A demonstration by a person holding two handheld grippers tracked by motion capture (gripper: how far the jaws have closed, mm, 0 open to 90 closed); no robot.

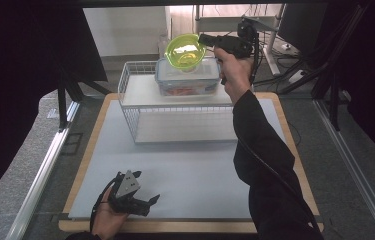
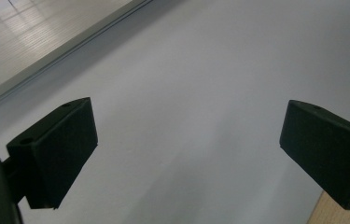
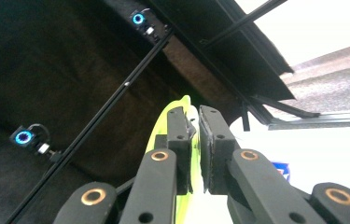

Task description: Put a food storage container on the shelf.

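Left gripper (image 1: pixel 147 200) rests low at the near mat (image 1: pixel 190 170) edge, jaws wide apart, empty. Right gripper (image 1: pixel 204 40) pinches the green bowl (image 1: pixel 185 50) by its rim, tilted, hovering over the lidded box (image 1: pixel 187 77) on the rack (image 1: pixel 140 90). Right hand is the nearer one.

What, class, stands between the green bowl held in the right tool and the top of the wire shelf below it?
The clear lidded container does. It sits on the wire shelf directly under the green bowl, which the right tool grips by its rim. The shelf top left of the container is bare.
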